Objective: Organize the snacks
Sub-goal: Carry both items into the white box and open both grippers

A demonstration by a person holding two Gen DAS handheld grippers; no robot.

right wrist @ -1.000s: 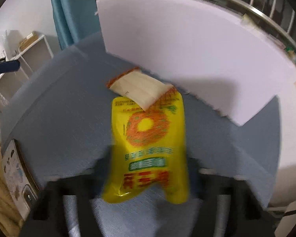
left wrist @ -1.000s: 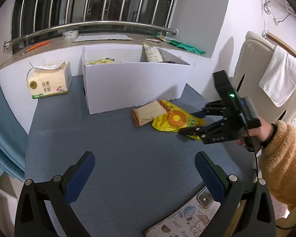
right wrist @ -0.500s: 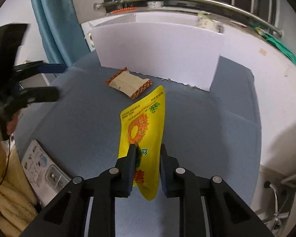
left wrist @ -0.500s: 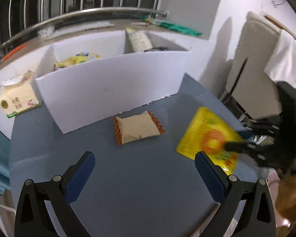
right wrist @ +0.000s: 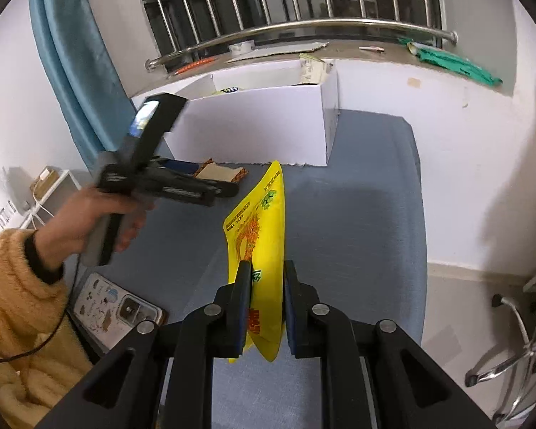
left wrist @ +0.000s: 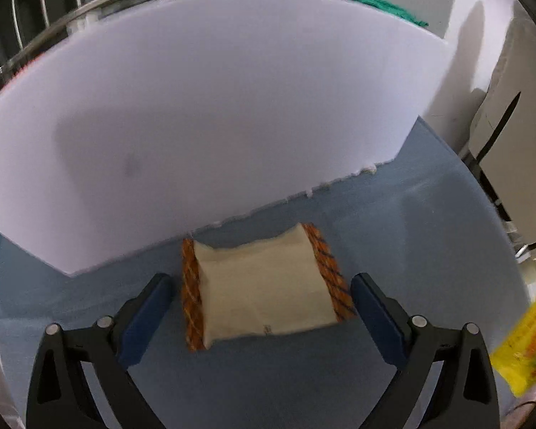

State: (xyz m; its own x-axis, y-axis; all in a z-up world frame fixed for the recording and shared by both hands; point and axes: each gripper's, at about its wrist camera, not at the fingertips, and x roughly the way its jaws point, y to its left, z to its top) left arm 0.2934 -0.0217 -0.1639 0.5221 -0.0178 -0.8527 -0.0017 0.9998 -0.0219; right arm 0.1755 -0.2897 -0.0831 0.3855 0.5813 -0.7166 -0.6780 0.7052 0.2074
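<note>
A beige snack packet with orange striped ends (left wrist: pixel 264 289) lies flat on the blue table just in front of the white box (left wrist: pixel 211 128). My left gripper (left wrist: pixel 261 307) is open, low over the table, with one finger on each side of the packet. It also shows in the right wrist view (right wrist: pixel 228 190), with the packet (right wrist: pixel 219 172) beyond it. My right gripper (right wrist: pixel 267 275) is shut on a yellow snack pouch (right wrist: pixel 259 221) and holds it upright above the table. The pouch shows at the left wrist view's right edge (left wrist: pixel 525 350).
The white box (right wrist: pixel 253 125) holds several snacks by the window ledge. A phone (right wrist: pixel 118 309) lies at the table's near left edge. A blue curtain (right wrist: pixel 71 68) hangs at left. A chair base (right wrist: pixel 511 339) stands on the floor at right.
My left gripper has moved forward and down to straddle the beige packet. My right gripper has lifted the yellow pouch higher and pulled it back from the box.
</note>
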